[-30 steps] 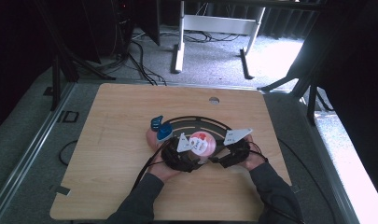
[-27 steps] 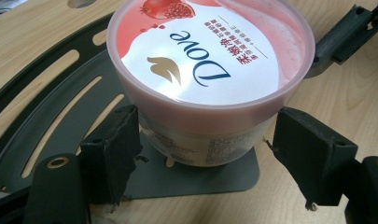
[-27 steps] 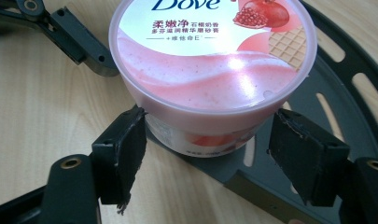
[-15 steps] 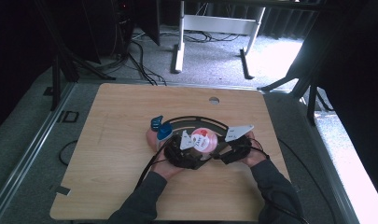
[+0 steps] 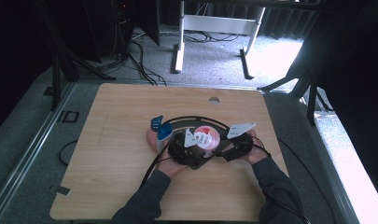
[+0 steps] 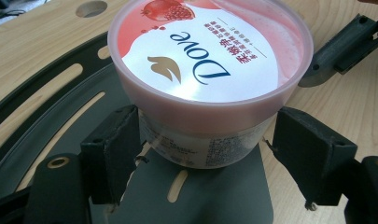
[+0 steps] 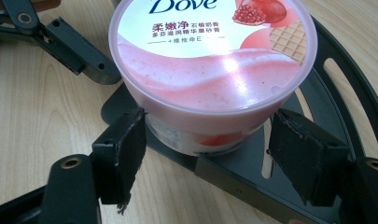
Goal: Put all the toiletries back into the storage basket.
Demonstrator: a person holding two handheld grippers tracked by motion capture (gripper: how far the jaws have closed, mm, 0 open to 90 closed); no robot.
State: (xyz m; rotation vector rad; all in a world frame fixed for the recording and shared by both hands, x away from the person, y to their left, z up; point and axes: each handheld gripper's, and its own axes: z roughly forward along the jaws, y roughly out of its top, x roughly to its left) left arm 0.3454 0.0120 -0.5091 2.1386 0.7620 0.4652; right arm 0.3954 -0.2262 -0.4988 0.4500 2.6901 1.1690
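From above, your left tongs point(image 5: 192, 148) and right tongs point(image 5: 222, 148) met at the Dove jar point(image 5: 204, 136), which stood on the black slotted plate point(image 5: 196, 122) near the middle of the table point(image 5: 112, 154), with a blue clip point(image 5: 159, 128) just to its left. Your left gripper view showed the jar point(image 6: 210, 79) between spread jaws, the left pad close to its wall, the right apart from it. Your right gripper view showed the jar point(image 7: 212, 70) between jaws likewise spread, neither pinching. The pink lid was on, so I couldn't tell the contents.
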